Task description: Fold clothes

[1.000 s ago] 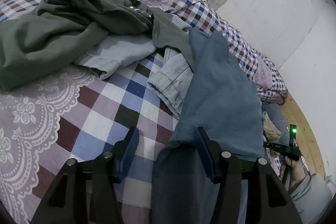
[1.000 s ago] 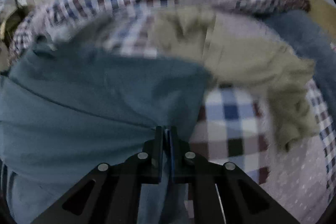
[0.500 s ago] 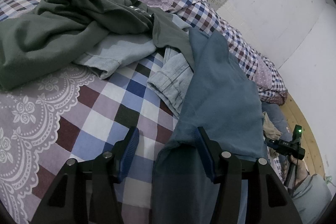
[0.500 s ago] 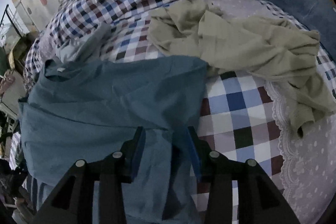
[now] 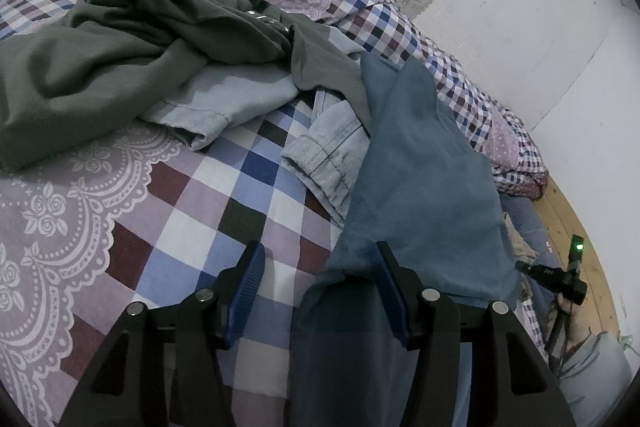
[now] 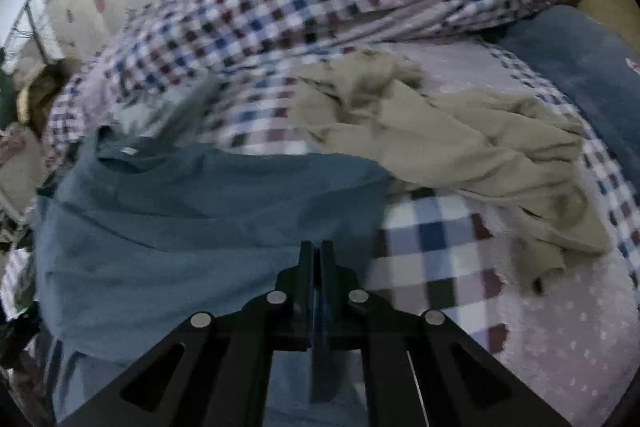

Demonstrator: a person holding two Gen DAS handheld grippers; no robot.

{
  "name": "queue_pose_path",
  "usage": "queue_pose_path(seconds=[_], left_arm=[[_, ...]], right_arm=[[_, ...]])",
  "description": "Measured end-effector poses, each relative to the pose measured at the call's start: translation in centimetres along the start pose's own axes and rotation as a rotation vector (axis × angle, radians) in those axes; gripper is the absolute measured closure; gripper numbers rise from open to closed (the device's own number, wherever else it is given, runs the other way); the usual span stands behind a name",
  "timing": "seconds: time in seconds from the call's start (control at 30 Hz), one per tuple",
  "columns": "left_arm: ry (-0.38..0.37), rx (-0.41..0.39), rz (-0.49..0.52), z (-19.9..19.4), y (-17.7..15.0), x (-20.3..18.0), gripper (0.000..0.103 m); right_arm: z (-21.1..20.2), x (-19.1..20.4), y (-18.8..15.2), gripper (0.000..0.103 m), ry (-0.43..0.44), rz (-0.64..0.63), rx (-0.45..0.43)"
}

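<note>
Blue cloth fills the lower left of my right view: it is the blue shirt (image 6: pixel 192 211), spread over the edge of the bed (image 6: pixel 440 235). My right tool (image 6: pixel 317 259) sits at the bottom middle of that view, and it is clenched tight on a bit of the blue shirt, with the two black fingers pressed together. To the right of the shirt lies a tan top (image 6: pixel 472 147), all crumpled, touching the shirt's far corner. Behind both, a checked blanket (image 6: pixel 280 11) is bunched up across the top of the frame. This view is a little blurry. In my left view, the left tool (image 5: pixel 320 275) is at the bottom middle, and its fingers stand apart. The blue shirt (image 5: pixel 420 167) runs up the right side of the frame, and a fold of it hangs over the right finger (image 5: pixel 390 283) and down between the two fingers. The left finger (image 5: pixel 248 279) is not touching the cloth, so I see no pinch there. The bed cover (image 5: pixel 200 219) with big squares shows under the tool. At the upper left is a dark green top (image 5: pixel 120 67) in a heap. Under it, near the middle, lie pale jeans (image 5: pixel 328 147), just beside the blue shirt. At the far right edge I can see the other tool (image 5: pixel 560 275) with a small green light.
</note>
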State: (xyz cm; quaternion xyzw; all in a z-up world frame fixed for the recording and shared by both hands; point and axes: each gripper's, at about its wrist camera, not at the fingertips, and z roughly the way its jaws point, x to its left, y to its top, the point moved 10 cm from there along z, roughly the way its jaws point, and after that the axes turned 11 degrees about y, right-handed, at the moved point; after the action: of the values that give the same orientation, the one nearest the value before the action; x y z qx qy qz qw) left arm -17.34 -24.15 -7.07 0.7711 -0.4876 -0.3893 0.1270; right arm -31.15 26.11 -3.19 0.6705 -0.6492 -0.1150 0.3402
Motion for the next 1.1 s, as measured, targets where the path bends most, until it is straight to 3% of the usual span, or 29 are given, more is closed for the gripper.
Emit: queue_pose_path(seconds=[0.2, 0.4, 0.63, 0.77, 0.87, 0.97, 1.1], left_arm=[[0.0, 0.001, -0.003, -0.1, 0.0, 0.0, 0.044], [-0.004, 0.0, -0.005, -0.1, 0.0, 0.0, 0.044], [-0.004, 0.0, -0.006, -0.1, 0.0, 0.0, 0.044], [-0.003, 0.0, -0.007, -0.1, 0.0, 0.0, 0.044], [-0.005, -0.001, -0.008, 0.0, 0.0, 0.0, 0.044], [-0.004, -0.001, -0.008, 0.0, 0.0, 0.0, 0.044], [-0.001, -0.001, -0.006, -0.1, 0.0, 0.1, 0.044]], right_arm=[[3.4, -1.5, -2.3, 0.098, -0.039, 0.039, 0.145], [-0.3, -1.5, -4.2, 0.093, 0.041, 0.104, 0.073], [-0.9, -0.2, -8.2, 0.091, 0.126, 0.131, 0.136], [0.2, 0.8, -8.9, 0.081, 0.114, 0.116, 0.164], [-0.6, 1.1, -8.6, 0.102, 0.082, 0.075, 0.145], [-2.0, 1.5, -8.2, 0.102, 0.051, 0.033, 0.118], [-0.9, 0.2, -9.9, 0.101, 0.005, 0.034, 0.183]])
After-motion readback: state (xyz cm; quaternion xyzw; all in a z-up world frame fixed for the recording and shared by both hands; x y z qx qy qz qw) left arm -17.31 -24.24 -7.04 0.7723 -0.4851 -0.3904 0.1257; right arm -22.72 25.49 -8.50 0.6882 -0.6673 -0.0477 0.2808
